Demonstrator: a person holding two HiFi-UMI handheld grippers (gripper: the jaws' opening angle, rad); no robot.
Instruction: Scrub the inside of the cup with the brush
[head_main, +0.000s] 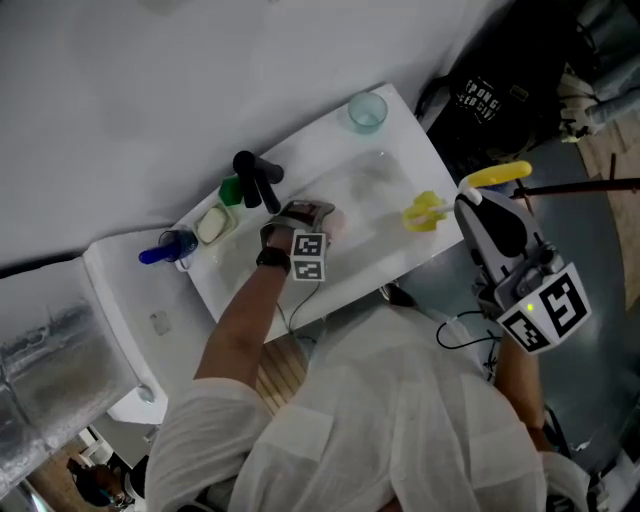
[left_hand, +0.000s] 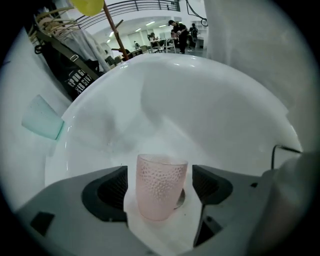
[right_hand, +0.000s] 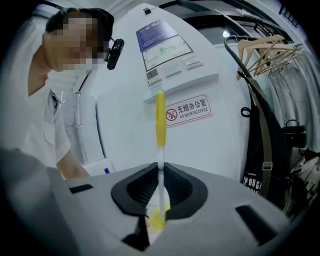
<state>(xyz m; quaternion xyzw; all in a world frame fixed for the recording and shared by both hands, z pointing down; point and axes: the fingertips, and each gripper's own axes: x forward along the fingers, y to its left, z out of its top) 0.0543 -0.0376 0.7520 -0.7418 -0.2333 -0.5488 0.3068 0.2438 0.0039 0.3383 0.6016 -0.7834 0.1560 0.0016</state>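
Left gripper (head_main: 318, 218) is down in the sink basin (left_hand: 210, 95), jaws apart. The pink dimpled cup (left_hand: 161, 186) stands upright between them, mouth up, with a gap on each side, so it isn't gripped yet. Right gripper (right_hand: 160, 172) is clamped on the yellow brush (right_hand: 160, 117) mid-stem, raised well off to the left gripper's right. I think the brush needs turning head-down before entry. Black faucet (head_main: 255, 178) and mint cup (left_hand: 42, 118) sit clear of that path.

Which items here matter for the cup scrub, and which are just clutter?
Job:
pink cup between the left gripper's open jaws
brush clamped in the right gripper

Lying about, on the sink's edge:
teal cup
tap
blue thing
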